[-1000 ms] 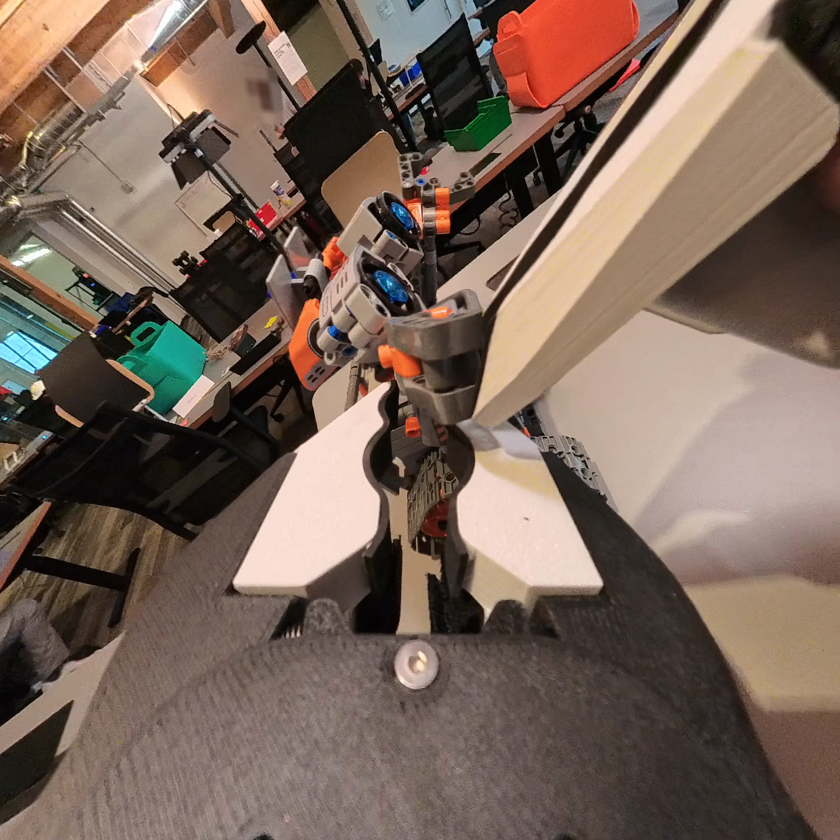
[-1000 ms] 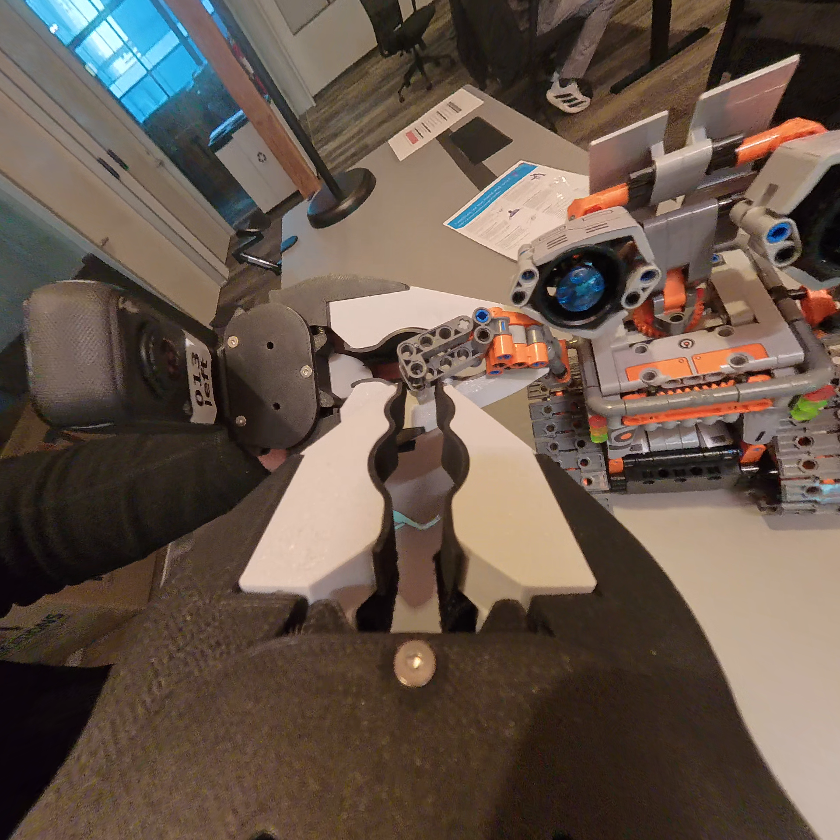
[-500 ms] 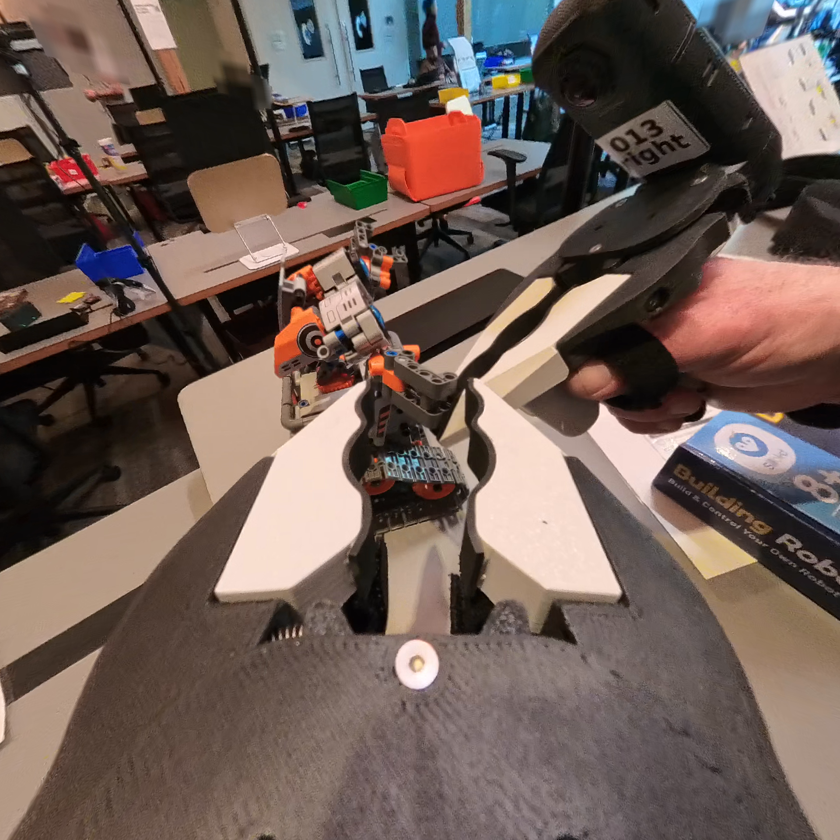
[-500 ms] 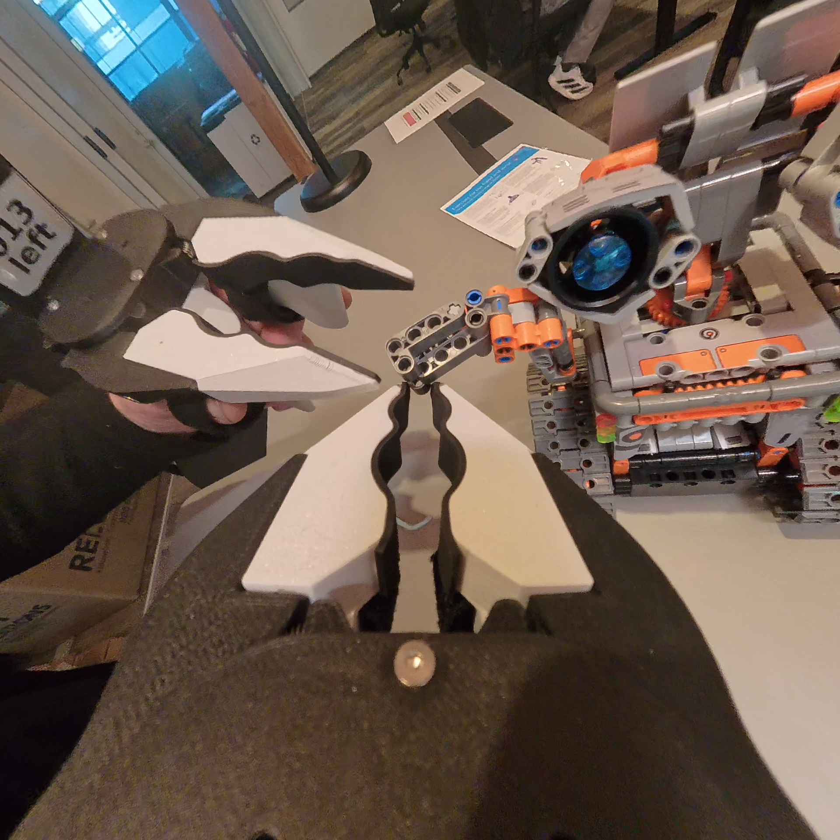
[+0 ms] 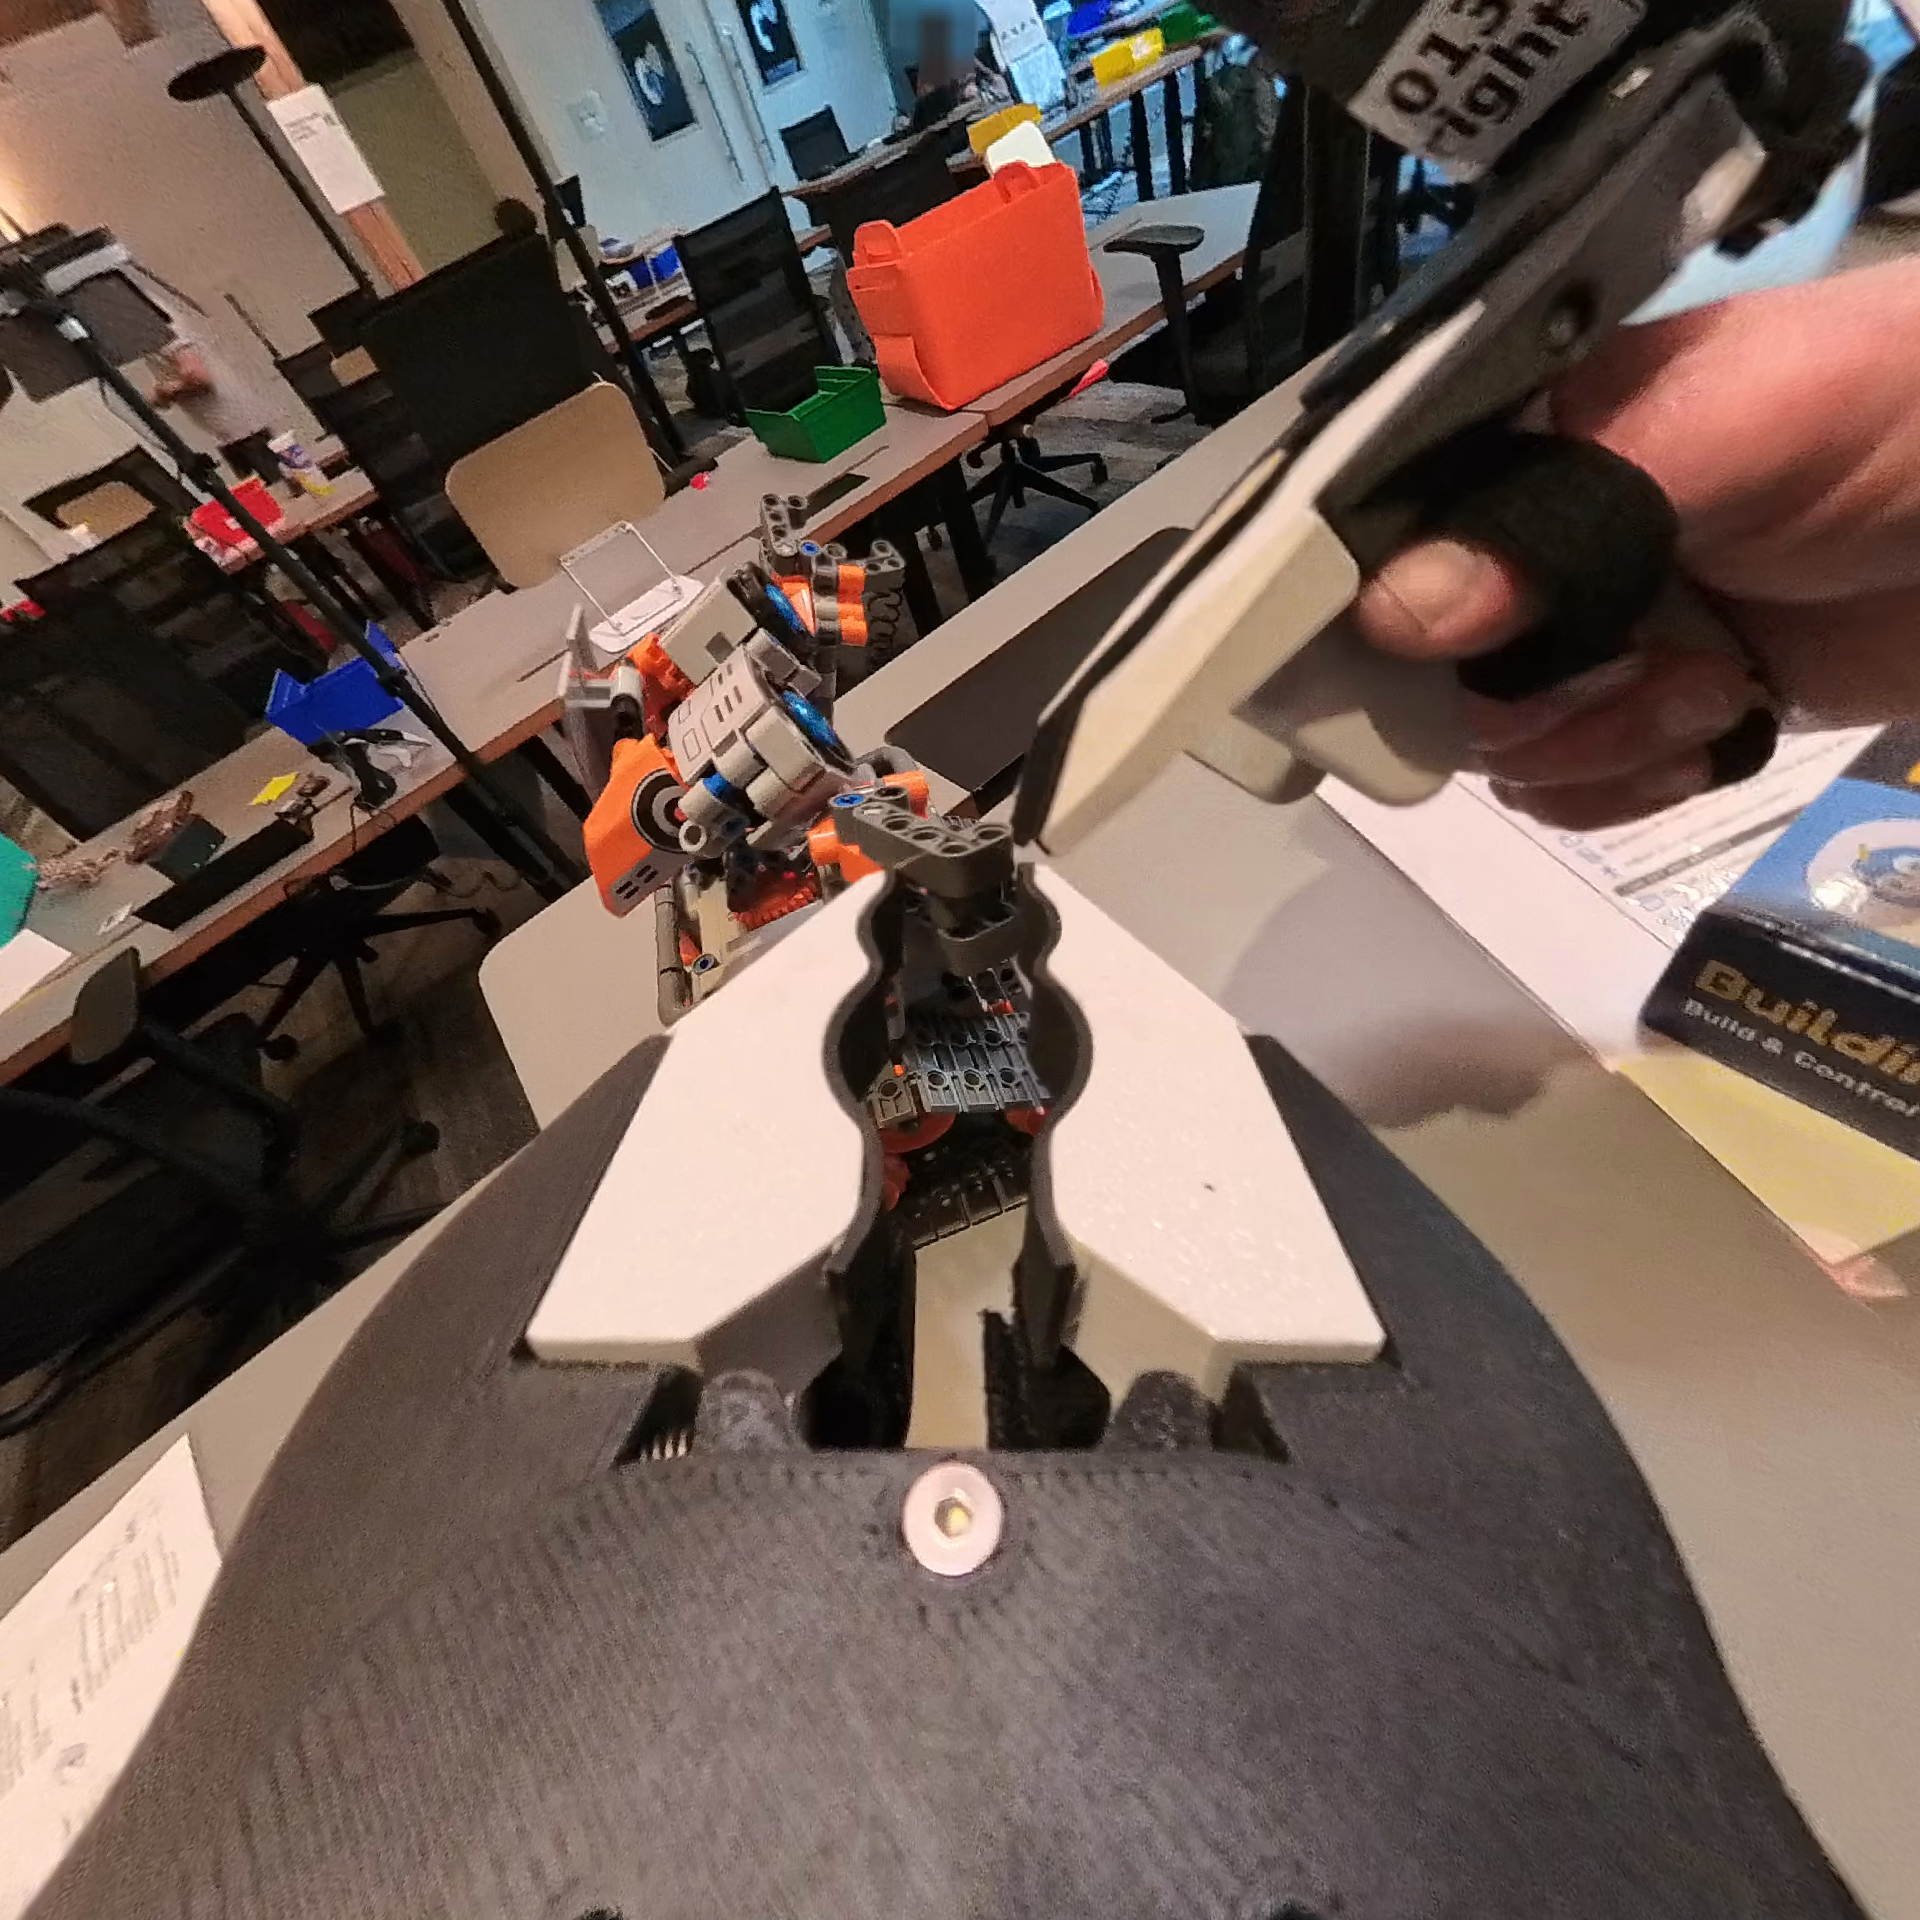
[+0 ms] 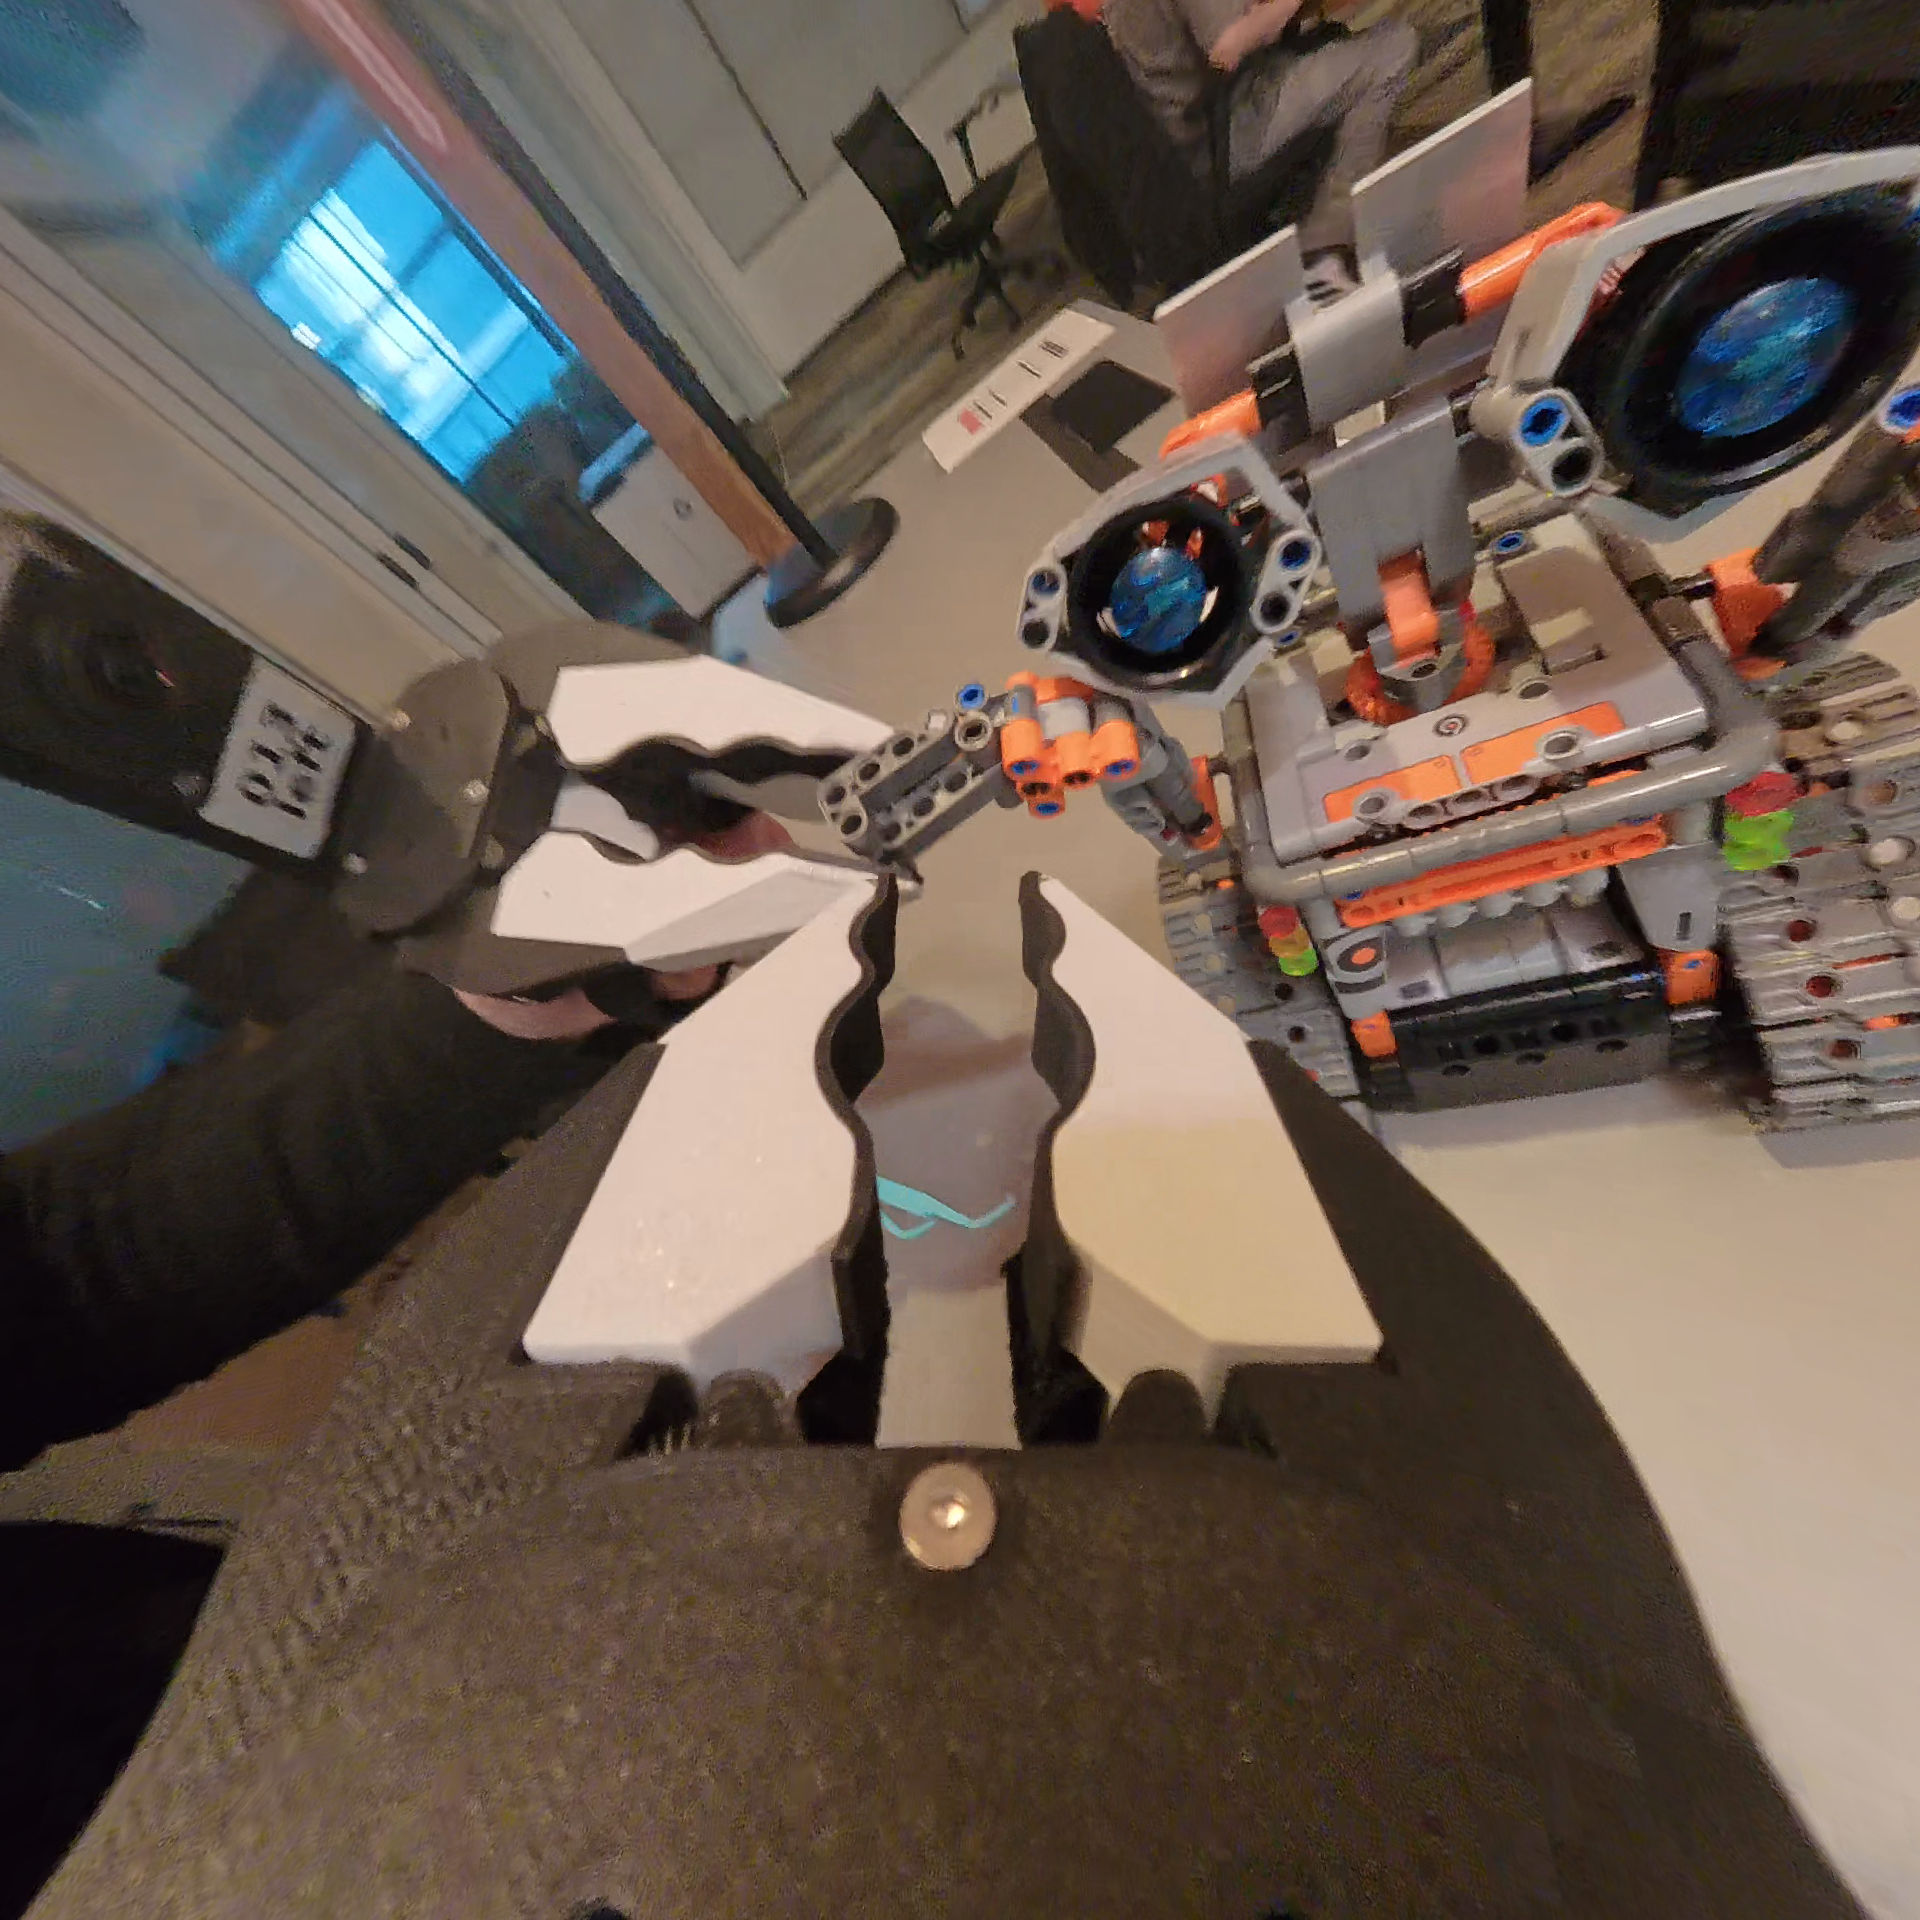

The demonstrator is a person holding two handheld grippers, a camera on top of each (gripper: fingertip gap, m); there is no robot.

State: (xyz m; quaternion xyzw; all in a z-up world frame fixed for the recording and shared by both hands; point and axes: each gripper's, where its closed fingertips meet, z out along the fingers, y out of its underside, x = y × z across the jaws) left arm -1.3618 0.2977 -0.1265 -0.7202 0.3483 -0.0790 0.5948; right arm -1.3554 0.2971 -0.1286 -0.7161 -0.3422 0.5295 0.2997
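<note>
Left gripper (image 5: 956,894) first: in its own view, your two white fingers sit on either side of the grey beam (image 5: 925,836) at the end of the toy robot's (image 5: 727,748) arm, just above centre of the frame. The gap is narrow and the beam fills it, so I judge that you are gripping it. The toy robot stands on the table (image 5: 1351,935) beyond the fingertips. Your right gripper (image 5: 1039,821) comes in from the upper right with its tip just beside the same beam. The risk is crowding: if that tip bumps the beam, it could twist out of your hold. A blue box (image 5: 1818,935) lies at the right edge, well apart.

In the right wrist view, your right gripper (image 6: 956,888) is slightly parted and holds nothing. Its left tip almost touches the lower finger of the left gripper (image 6: 873,810), left of centre. The grey beam (image 6: 914,779) joins the toy robot (image 6: 1455,748) through small orange connectors (image 6: 1070,753). That joint looks like the weak spot. A hard pull or twist could pop the pieces apart, or drag the whole toy across the table (image 6: 1455,1351).
</note>
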